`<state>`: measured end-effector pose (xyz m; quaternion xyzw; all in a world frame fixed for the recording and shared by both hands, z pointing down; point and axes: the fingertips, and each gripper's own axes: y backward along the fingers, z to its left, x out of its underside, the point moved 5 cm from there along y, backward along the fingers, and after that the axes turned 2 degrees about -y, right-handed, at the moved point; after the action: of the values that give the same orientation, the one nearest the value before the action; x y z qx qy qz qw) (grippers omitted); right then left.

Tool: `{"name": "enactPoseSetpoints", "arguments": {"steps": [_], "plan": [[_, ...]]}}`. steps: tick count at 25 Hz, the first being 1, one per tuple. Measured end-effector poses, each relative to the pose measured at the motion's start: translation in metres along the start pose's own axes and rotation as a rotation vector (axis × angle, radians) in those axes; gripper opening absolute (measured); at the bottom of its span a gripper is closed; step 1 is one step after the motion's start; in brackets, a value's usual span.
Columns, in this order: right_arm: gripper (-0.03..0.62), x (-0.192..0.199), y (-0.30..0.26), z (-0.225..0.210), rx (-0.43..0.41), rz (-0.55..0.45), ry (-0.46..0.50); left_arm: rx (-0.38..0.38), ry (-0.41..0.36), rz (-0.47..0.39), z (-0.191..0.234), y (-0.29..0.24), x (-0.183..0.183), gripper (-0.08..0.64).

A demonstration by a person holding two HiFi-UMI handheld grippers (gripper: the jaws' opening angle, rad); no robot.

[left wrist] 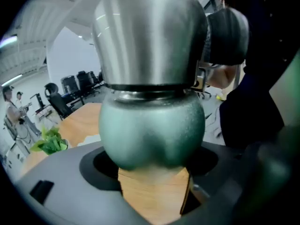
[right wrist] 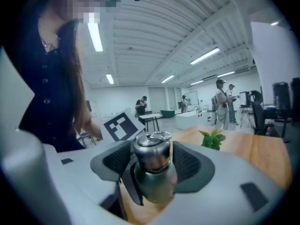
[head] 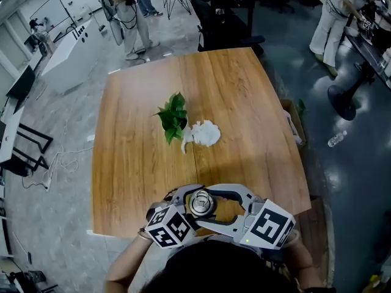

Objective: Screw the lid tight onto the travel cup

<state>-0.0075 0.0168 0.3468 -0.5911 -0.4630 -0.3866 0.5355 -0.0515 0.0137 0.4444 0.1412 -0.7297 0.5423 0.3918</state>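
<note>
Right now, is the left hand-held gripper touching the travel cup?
Touching. The left gripper view shows the left hand-held gripper closed on the travel cup: its dark pads press against the green body on both sides, with no gap.

Your travel cup (left wrist: pixel 152 130) has a matt, finely grained green body under a shiny brushed-steel lid (left wrist: pixel 150 36). The left gripper (left wrist: pixel 152 172) and right gripper (right wrist: pixel 151 168) look like smooth, matt grey plastic. The right one's pads (right wrist: pixel 189 163) are ribbed and black. The table (head: pixel 244 102) is smooth satin wood with visible grain.
</note>
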Motion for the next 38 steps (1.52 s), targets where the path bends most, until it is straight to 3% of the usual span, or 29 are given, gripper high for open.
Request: {"name": "enactPoseSetpoints", "arguments": {"steps": [2,4,7,9,11,15,17,21,23,25,28,30,32,36,38], "plan": [[0.267,0.001,-0.001,0.001,-0.020,0.026,0.069,0.047,-0.043,0.005,-0.005,0.000,-0.001,0.391],[0.265,0.002,-0.004,0.002,0.020,0.011,0.107,0.027,-0.030,0.020,-0.004,-0.001,-0.001,0.391],[0.265,0.002,-0.006,-0.002,0.207,-0.039,0.095,-0.099,0.104,0.027,0.007,-0.002,0.000,0.391],[0.265,0.000,-0.008,-0.003,0.283,-0.079,0.096,-0.149,0.144,0.029,0.012,-0.001,0.001,0.391],[0.265,0.001,-0.008,0.001,0.216,-0.090,0.077,-0.105,0.090,0.027,0.008,0.000,0.001,0.391],[0.268,0.002,-0.002,0.009,-0.034,-0.027,0.026,0.098,-0.110,0.014,-0.013,0.006,-0.001,0.391],[0.267,0.003,-0.002,0.011,-0.042,-0.005,0.062,0.114,-0.136,0.025,-0.015,0.005,-0.001,0.391],[0.267,0.003,-0.005,0.003,0.186,-0.061,0.072,-0.035,0.018,0.013,0.000,0.001,-0.003,0.391],[0.267,0.001,-0.006,0.001,0.255,-0.098,0.060,-0.105,0.072,0.017,0.005,-0.001,-0.004,0.391],[0.267,-0.001,-0.006,0.003,0.194,-0.120,0.050,-0.079,0.053,0.014,0.002,-0.002,-0.003,0.391],[0.267,0.000,0.001,0.012,-0.005,-0.051,0.055,0.077,-0.059,-0.004,-0.013,0.002,-0.003,0.391],[0.267,0.002,0.004,0.015,-0.067,-0.009,0.085,0.134,-0.115,0.003,-0.020,0.004,-0.003,0.391],[0.267,0.002,0.004,0.011,-0.017,-0.017,0.099,0.102,-0.083,0.010,-0.016,0.001,-0.004,0.391],[0.267,0.002,-0.002,-0.002,0.253,-0.088,0.052,-0.104,0.079,0.027,0.006,-0.003,-0.003,0.391],[0.267,0.001,-0.004,-0.002,0.280,-0.128,0.044,-0.138,0.100,0.031,0.008,-0.005,-0.003,0.392]]}}
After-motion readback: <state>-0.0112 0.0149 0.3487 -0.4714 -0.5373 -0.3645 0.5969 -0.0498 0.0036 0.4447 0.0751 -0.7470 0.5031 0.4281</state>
